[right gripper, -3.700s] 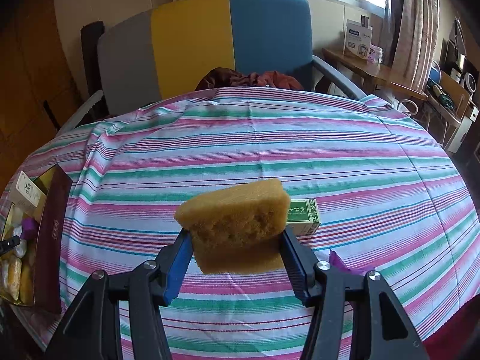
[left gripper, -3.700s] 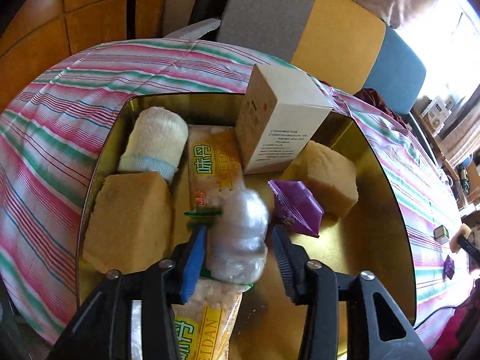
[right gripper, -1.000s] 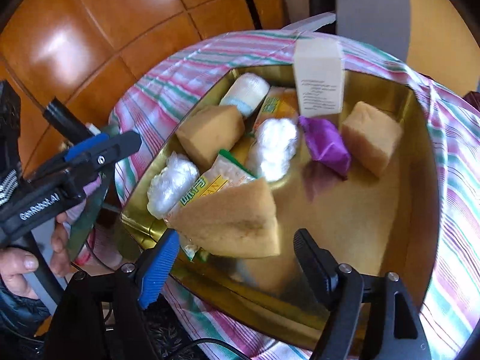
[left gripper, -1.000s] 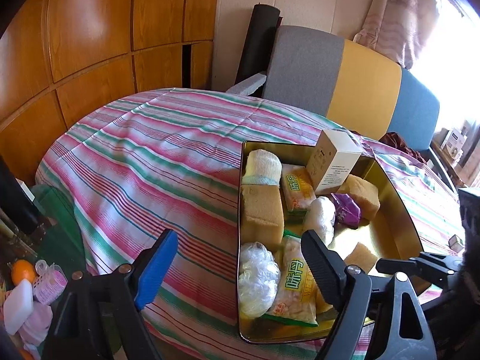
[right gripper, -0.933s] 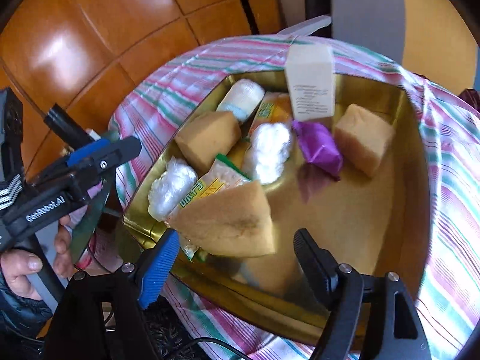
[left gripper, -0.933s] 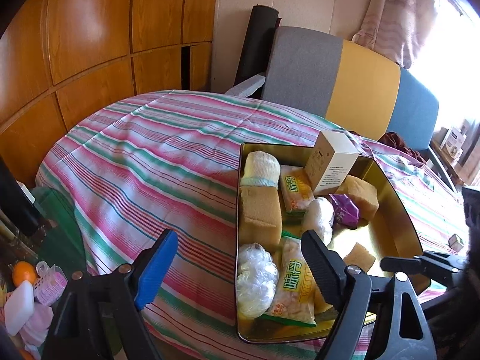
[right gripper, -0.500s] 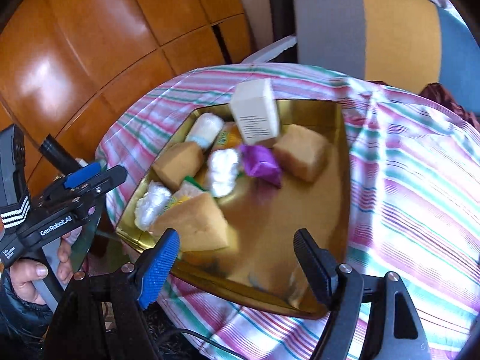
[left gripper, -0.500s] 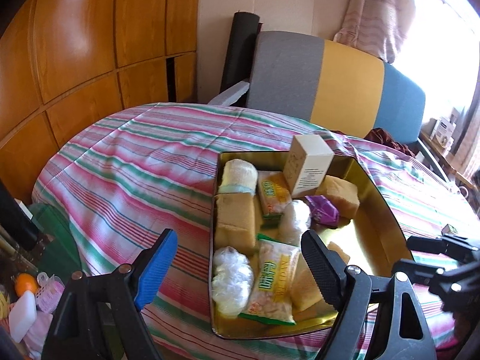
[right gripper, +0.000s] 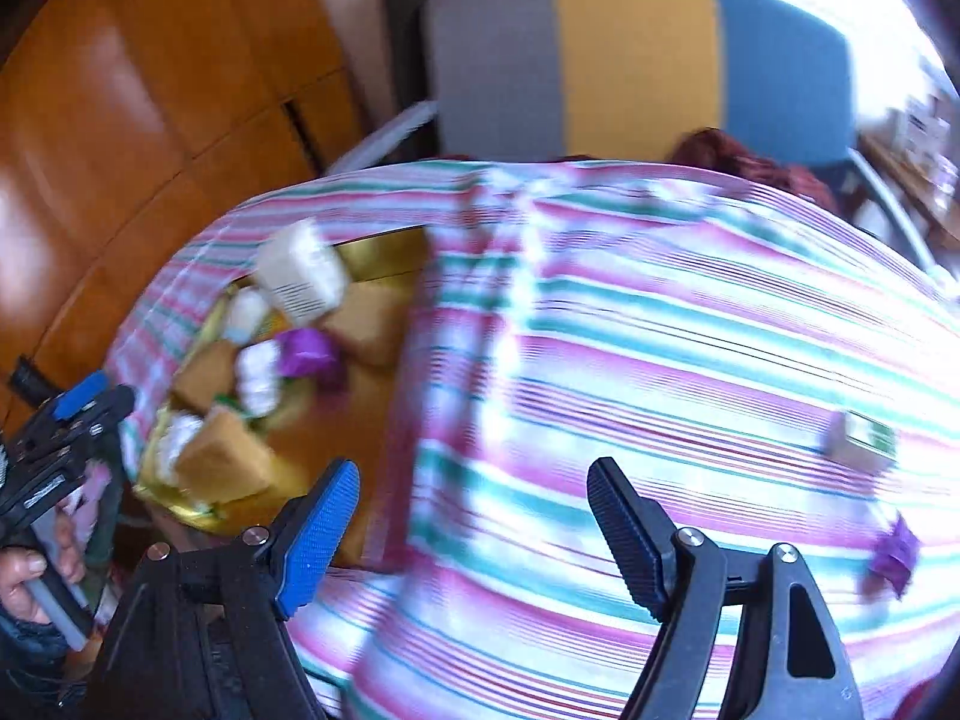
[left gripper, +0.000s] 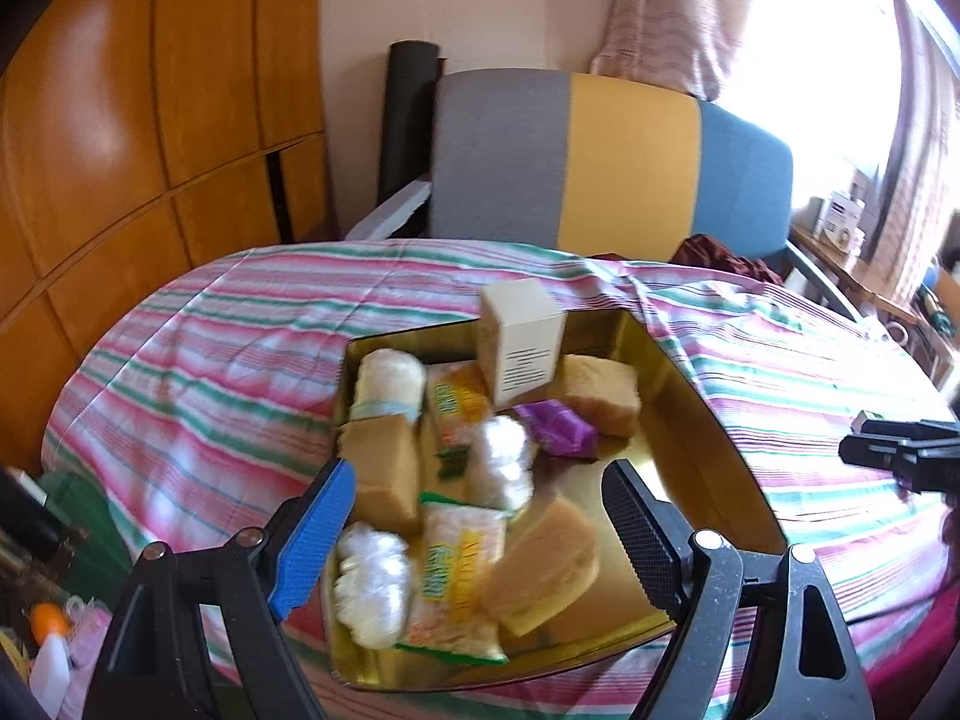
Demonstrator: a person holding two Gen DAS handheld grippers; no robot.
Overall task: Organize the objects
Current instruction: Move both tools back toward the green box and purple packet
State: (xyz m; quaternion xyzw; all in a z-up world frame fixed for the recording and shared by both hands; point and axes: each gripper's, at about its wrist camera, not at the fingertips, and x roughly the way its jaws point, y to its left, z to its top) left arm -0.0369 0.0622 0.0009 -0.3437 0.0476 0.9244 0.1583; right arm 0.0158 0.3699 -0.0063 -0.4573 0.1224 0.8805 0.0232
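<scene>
Most things already lie in the gold tray (left gripper: 714, 420) by the surface's left edge: sponges, snack packets, a white box. Both the left tool (left gripper: 480, 540) and right tool (right gripper: 474, 531) gape empty. A small green box (right gripper: 861, 441) and purple packet (right gripper: 897, 552) near the right edge remain.

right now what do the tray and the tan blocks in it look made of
Tray: probably metal with a polished gold finish; its floor mirrors the items. Tan blocks: likely sponge or foam, matte and porous-looking, with soft rounded edges, though blur hides the detail.
</scene>
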